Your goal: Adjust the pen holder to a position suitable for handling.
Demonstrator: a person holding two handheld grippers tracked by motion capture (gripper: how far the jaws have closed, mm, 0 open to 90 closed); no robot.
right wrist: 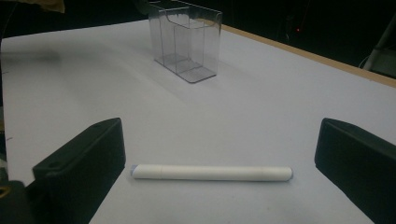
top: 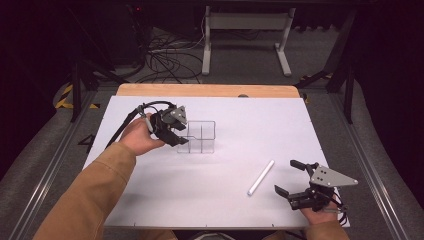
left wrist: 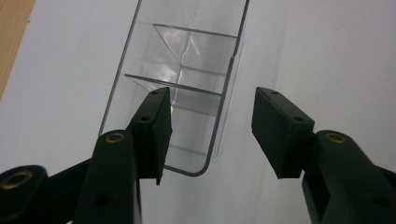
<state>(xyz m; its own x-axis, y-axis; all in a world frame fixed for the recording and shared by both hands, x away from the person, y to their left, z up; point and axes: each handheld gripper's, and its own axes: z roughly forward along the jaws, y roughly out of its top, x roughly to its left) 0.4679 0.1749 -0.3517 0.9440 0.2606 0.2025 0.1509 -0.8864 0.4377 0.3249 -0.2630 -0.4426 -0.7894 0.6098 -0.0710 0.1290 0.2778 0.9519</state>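
Observation:
A clear plastic box with dividers [top: 197, 136] [right wrist: 184, 39] stands upright on the white sheet, left of the middle. My left gripper [top: 180, 136] is at the box's left end, tilted down over it. In the left gripper view the gripper [left wrist: 210, 126] is open and the box's near corner wall [left wrist: 219, 135] lies between the jaws; one jaw is over the inside, the other outside, with neither pad touching. A white pen [top: 261, 177] [right wrist: 210, 172] lies flat at the front right. My right gripper [top: 285, 176] [right wrist: 222, 140] stands wide open just before it, the pen crosswise ahead of its jaws.
The white sheet [top: 250, 120] covers the table, with a wooden strip [top: 207, 90] along the far edge. Beyond it stand a white frame [top: 245, 35] and loose cables [top: 165, 60] on the floor. Bare sheet lies between the box and the pen.

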